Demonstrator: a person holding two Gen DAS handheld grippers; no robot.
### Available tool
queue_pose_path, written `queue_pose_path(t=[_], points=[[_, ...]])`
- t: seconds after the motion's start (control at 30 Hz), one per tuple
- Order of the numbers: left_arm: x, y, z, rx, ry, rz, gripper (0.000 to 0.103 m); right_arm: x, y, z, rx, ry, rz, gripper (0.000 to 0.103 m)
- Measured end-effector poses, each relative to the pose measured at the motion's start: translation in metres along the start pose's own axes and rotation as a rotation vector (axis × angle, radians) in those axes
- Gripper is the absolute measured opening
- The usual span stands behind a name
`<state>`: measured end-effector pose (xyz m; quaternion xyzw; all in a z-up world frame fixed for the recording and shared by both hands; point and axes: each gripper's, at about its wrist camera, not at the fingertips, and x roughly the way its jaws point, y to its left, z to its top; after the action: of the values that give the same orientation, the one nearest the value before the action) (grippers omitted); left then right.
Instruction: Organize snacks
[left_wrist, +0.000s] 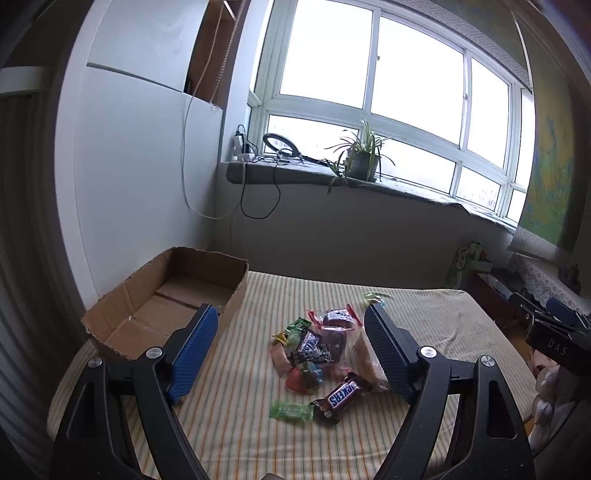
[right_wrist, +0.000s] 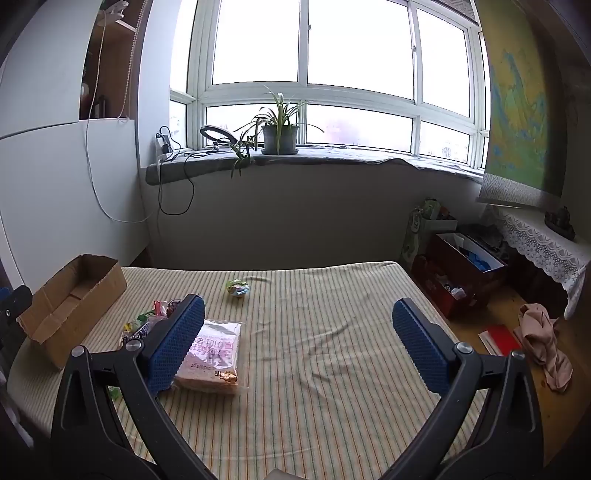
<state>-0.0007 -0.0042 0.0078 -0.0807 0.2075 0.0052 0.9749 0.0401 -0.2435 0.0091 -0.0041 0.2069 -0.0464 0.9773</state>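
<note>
Two hand-held grippers hang spread wide and empty above a striped bed: the left hand-held gripper (left_wrist: 291, 319) frames a pile of snacks (left_wrist: 317, 350) at frame centre, a Snickers bar (left_wrist: 341, 397) lowest, with a cardboard box (left_wrist: 166, 299) at left; the right hand-held gripper (right_wrist: 299, 310) has a clear packet (right_wrist: 214, 354) beside its left finger.

Both wrist views face window; share bed (left_wrist: 240, 424).

snack pile (left_wrist: 325, 354) crowded, cardboard box (left_wrist: 166, 295) open-topped
</note>
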Motion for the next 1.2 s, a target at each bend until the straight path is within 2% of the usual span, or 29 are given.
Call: queue_pose_path(t=[1.2], points=[[-0.0040,-0.0025,-0.0047,-0.008,0.000,-0.026,0.082,-0.0023,0.0028,0.0027,0.009,0.006,0.014,0.103]])
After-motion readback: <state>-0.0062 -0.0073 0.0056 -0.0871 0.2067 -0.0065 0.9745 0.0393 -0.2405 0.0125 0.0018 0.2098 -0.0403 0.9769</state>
